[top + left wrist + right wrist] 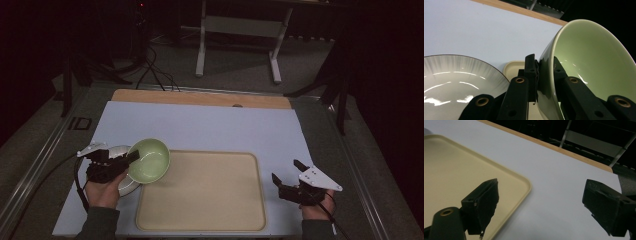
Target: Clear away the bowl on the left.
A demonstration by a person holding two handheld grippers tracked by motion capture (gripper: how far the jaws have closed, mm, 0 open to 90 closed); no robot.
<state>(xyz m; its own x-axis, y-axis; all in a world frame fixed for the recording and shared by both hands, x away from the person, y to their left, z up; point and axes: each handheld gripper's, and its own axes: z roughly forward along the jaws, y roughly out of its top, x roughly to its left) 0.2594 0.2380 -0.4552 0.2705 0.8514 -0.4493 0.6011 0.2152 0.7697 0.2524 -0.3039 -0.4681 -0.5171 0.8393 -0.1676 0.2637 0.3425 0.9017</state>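
A pale green bowl (149, 160) hangs tilted over the left edge of the beige tray (210, 200), its rim pinched by my left gripper (131, 159). In the left gripper view both jaws clamp the wall of the bowl (589, 62), one inside and one outside. Beneath and to the left lies a white plate (120, 186) with a dark rim, close under the plate (454, 82) side jaw. My right gripper (289, 176) rests to the right of the tray, open with nothing between its fingertips (484, 205).
The tray (454, 175) lies on a light blue mat (210, 127) over a wooden table with a strip of bare wood (200, 98) at the back. Cables and a white table frame (240, 35) stand on the dark floor beyond.
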